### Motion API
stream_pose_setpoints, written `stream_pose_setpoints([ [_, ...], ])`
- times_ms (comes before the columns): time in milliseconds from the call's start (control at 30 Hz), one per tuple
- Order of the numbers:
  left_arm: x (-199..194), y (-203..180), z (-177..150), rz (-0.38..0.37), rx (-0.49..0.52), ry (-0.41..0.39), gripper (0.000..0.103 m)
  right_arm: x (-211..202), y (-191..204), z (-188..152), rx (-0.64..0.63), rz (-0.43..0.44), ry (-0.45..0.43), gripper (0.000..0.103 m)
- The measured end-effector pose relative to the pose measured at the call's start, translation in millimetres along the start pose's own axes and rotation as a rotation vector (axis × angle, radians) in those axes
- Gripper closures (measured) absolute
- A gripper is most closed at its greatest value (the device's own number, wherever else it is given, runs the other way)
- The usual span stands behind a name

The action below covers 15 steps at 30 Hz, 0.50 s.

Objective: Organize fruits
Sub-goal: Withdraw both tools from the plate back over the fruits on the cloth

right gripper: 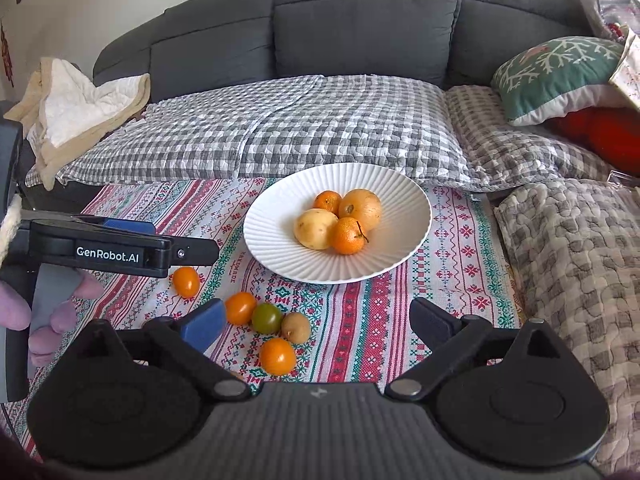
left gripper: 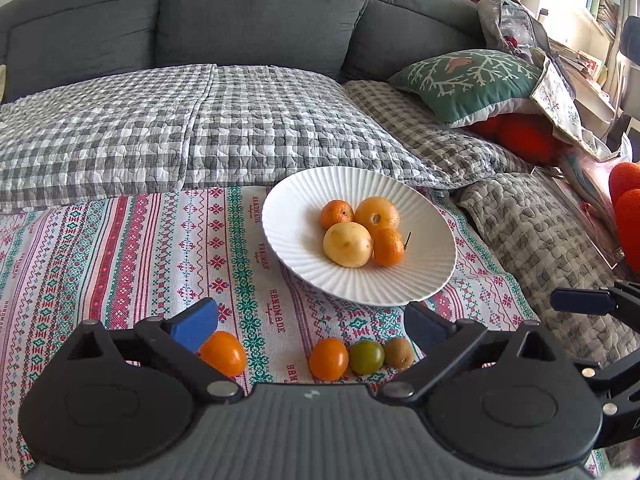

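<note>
Small fruits lie loose on the patterned cloth (right gripper: 360,320) just past both grippers: an orange tomato (right gripper: 277,356) sits nearest, between the wide-apart, empty jaws of the right gripper (right gripper: 318,318), with a kiwi (right gripper: 296,327), a green tomato (right gripper: 267,318) and another orange tomato (right gripper: 240,307) in a row behind it. Left gripper (left gripper: 308,320) is wide open and empty too, with one more orange tomato (left gripper: 223,353) beside its left finger. White plate (right gripper: 280,252) with four bigger fruits waits straight ahead, so I think the right hand is closest to the next pick.
</note>
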State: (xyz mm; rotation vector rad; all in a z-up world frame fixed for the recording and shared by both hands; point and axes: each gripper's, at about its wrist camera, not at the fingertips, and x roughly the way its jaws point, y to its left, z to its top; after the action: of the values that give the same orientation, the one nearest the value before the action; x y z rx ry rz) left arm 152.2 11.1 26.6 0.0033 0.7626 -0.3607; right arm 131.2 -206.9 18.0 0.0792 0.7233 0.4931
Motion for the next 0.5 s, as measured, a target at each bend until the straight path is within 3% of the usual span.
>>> stream_pose_setpoints([
  [500, -28, 0, -44, 0.024, 0.06, 0.004, 0.01, -17, 6, -25, 0.027, 0.026, -0.01, 0.0],
])
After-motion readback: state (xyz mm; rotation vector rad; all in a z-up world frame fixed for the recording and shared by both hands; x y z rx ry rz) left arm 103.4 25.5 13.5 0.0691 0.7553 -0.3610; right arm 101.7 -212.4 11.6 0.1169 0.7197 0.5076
